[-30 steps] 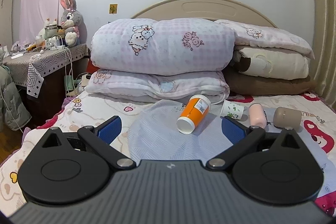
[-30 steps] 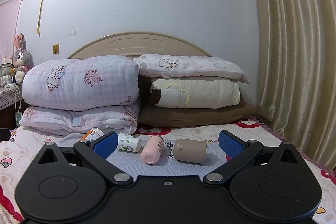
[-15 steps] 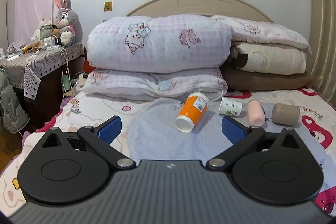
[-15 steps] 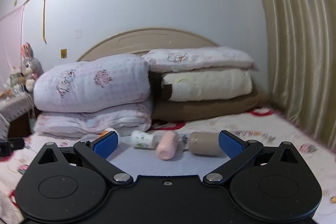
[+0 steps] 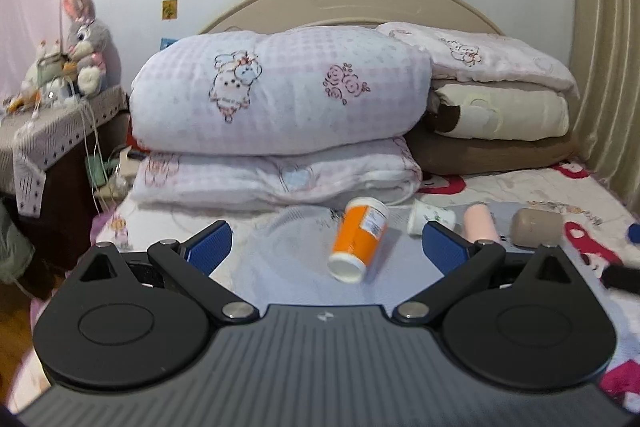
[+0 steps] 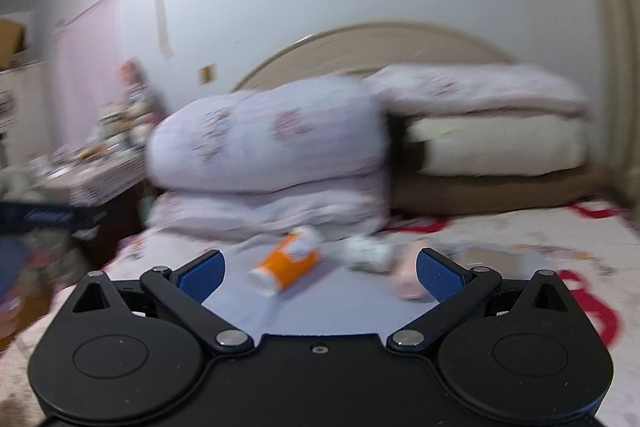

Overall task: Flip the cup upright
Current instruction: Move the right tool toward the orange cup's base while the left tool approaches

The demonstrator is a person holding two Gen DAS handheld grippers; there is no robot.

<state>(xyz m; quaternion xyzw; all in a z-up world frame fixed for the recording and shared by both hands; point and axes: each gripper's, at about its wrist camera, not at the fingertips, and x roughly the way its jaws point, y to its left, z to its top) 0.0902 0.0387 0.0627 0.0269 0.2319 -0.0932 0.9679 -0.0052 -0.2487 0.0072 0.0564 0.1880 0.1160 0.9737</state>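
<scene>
Both pairs of jaws stand spread wide with nothing between them. Left gripper (image 5: 326, 247) hangs low over the bed, its blue pads framing the orange cup (image 5: 360, 237), which lies on its side on a pale blue cloth (image 5: 288, 259) with its white base toward the camera and its mouth toward the stacked quilts (image 5: 280, 95) — near the pads but not touched. Right gripper (image 6: 320, 269) also looks toward that cup (image 6: 290, 263), though its view is smeared with motion blur, so little there is sure.

Three more cups lie on their sides in a row to the right: a white printed cup (image 5: 430, 219), a pink cup (image 5: 480, 223) and a taupe cup (image 5: 536, 227), close beside one another. Lying flat, their curved walls face upward, which probably suits a wide grasp across the body; that would explain the open jaws.

My judgement is that the approach is under way and no cup has been righted. On soft bedding an upright cup may tip, so the cloth seems the better footing
</scene>
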